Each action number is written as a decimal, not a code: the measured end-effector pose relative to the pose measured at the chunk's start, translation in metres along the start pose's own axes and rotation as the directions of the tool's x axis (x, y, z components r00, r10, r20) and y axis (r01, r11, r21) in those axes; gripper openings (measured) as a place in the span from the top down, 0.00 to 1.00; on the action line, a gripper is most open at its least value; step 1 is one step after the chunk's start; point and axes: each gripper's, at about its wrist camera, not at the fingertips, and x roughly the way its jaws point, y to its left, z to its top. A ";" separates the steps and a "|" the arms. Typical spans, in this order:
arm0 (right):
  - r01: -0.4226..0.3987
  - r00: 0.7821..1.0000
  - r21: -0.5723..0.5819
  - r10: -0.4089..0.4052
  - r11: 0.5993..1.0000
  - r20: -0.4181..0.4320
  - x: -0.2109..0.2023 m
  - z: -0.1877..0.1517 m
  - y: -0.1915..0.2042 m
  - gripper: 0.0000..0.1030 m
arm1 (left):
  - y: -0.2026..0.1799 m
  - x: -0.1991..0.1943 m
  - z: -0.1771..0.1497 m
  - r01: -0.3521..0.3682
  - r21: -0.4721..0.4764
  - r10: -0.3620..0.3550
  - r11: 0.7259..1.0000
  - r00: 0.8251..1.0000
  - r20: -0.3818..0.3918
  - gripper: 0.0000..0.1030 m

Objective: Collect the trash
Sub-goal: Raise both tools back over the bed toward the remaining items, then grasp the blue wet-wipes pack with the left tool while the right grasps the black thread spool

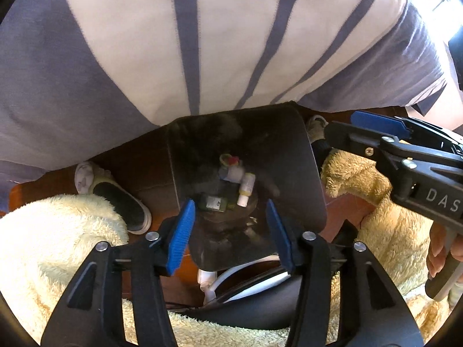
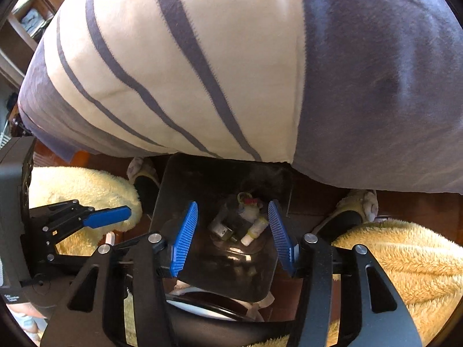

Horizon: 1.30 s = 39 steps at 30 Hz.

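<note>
A dark trash bin (image 1: pixel 289 156) stands on the floor below both grippers; it also shows in the right wrist view (image 2: pixel 188 185). In its bottom lie a small white bottle (image 1: pixel 246 188), a dark green packet (image 1: pixel 212 204) and a scrap with a red bit (image 1: pixel 230 160); the same bottle (image 2: pixel 256 228) shows in the right wrist view. My left gripper (image 1: pixel 230 234) is open and empty above the bin. My right gripper (image 2: pixel 233 237) is open and empty above the bin; it also shows in the left wrist view (image 1: pixel 376 124).
The person's striped shirt (image 1: pixel 202 43) fills the upper half. Slippered feet (image 1: pixel 115 196) stand on either side of the bin on a wooden floor. Fluffy cream fabric (image 1: pixel 52 240) covers the legs. A black and white object (image 1: pixel 254 283) lies under the grippers.
</note>
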 end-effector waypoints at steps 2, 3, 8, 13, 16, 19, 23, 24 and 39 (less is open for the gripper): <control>0.004 1.000 0.003 -0.004 1.000 0.010 -0.004 0.000 0.001 0.47 | 0.000 -0.003 0.001 -0.006 0.000 0.006 1.000 1.000 0.011 0.47; 0.007 1.000 0.005 -0.007 1.000 0.017 -0.006 0.000 0.000 0.46 | 0.000 -0.006 0.001 -0.010 0.001 0.010 1.000 1.000 0.019 0.47; 0.025 0.999 0.001 -0.025 1.000 0.043 -0.018 0.001 0.000 0.36 | -0.003 -0.027 0.003 -0.023 0.000 0.023 1.000 0.997 0.076 0.37; 0.057 0.993 0.004 -0.057 0.998 0.104 -0.042 0.004 -0.001 0.21 | -0.002 -0.056 0.006 -0.052 0.002 0.051 0.999 0.986 0.157 0.19; 0.075 0.986 0.008 -0.075 0.997 0.151 -0.062 0.009 -0.003 0.17 | -0.001 -0.078 0.009 -0.069 0.001 0.068 0.998 0.976 0.208 0.15; 0.100 0.973 0.009 -0.099 0.995 0.210 -0.086 0.017 -0.006 0.13 | 0.000 -0.100 0.015 -0.079 -0.003 0.077 0.997 0.962 0.261 0.12; 0.127 0.947 0.009 -0.124 0.992 0.298 -0.125 0.033 -0.009 0.12 | 0.003 -0.132 0.026 -0.107 -0.006 0.103 0.994 0.938 0.332 0.09; 0.132 0.941 0.007 -0.128 0.991 0.314 -0.132 0.036 -0.009 0.11 | 0.004 -0.137 0.028 -0.112 -0.005 0.107 0.994 0.933 0.344 0.09; 0.196 0.878 -0.029 -0.162 0.980 0.451 -0.180 0.119 0.001 0.07 | 0.036 -0.202 0.103 -0.189 -0.068 0.199 0.980 0.862 0.467 0.09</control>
